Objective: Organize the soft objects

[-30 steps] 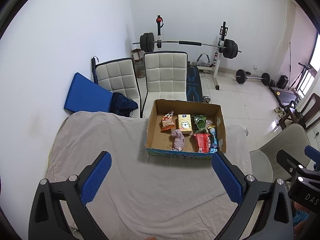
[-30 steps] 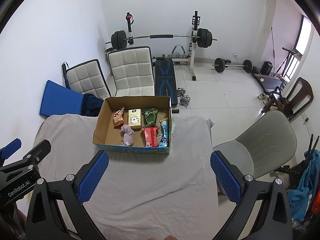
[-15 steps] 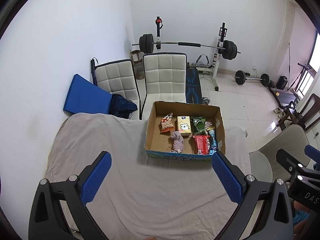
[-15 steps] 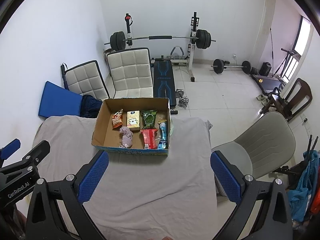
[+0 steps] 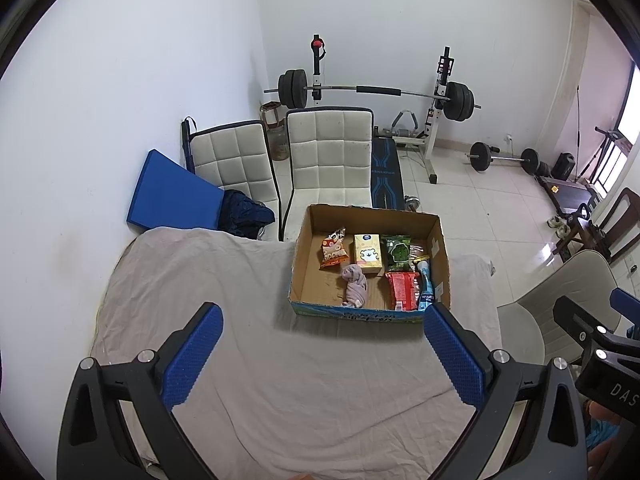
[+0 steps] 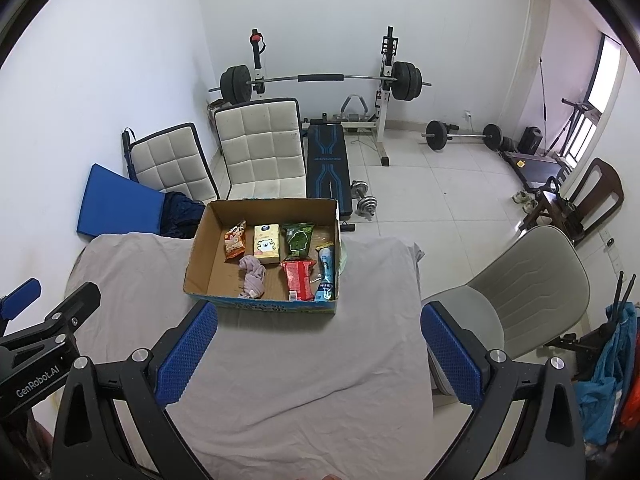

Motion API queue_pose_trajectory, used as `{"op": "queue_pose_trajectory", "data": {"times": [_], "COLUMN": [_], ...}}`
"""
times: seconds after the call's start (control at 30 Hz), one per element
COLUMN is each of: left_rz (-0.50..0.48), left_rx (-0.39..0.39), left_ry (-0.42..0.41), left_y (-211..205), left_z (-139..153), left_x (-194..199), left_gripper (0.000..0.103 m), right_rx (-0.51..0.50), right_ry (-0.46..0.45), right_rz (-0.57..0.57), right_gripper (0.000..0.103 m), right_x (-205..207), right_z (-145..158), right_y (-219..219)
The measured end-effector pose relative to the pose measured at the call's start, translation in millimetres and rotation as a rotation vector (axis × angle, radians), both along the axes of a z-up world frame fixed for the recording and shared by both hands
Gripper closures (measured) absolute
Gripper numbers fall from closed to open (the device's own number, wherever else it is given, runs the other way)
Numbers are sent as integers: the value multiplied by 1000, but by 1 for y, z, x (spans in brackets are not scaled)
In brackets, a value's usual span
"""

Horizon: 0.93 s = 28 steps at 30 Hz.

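Note:
An open cardboard box [image 5: 301, 260] [image 6: 200, 256] sits at the far side of a table covered with a grey cloth [image 5: 280, 380] [image 6: 300, 380]. In it lie a pink rolled cloth [image 5: 354, 284] [image 6: 253, 276], an orange snack bag [image 5: 333, 253], a yellow pack [image 5: 367, 253], a green pack [image 5: 396, 253], a red pack [image 5: 402, 290] and a blue pack [image 5: 425, 288]. My left gripper [image 5: 324, 356] is open and empty, high above the cloth, short of the box. My right gripper [image 6: 320, 354] is open and empty too.
Two white padded chairs [image 5: 328, 160] and a blue mat [image 5: 168, 196] stand behind the table. A grey chair [image 6: 528, 284] stands at the table's right. A barbell rack [image 6: 320, 80] and weights fill the back of the room.
Both grippers have drawn back and risen slightly, so the box sits a little farther off. The jaws stay open. Nothing in the box has moved.

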<state>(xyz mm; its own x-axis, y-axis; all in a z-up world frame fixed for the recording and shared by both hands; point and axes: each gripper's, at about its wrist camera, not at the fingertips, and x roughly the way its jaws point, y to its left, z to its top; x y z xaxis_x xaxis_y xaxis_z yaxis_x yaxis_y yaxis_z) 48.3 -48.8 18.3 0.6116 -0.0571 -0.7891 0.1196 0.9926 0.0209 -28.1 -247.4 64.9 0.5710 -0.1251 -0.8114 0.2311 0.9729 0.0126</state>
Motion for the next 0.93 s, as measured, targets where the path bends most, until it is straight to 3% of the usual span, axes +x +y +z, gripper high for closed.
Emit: {"op": "queue_pose_trajectory", "data": {"times": [0.93], "left_rz": [-2], "left_rx": [-1], "left_ry": [-3], "left_y": [1], "left_z": [-1], "left_x": [-1], "left_gripper": [0], "right_rx": [-7], "right_ry": [-8], "right_rz": [7], "right_gripper": [0], "right_x": [6], "right_z": [4], "right_y": [4]}}
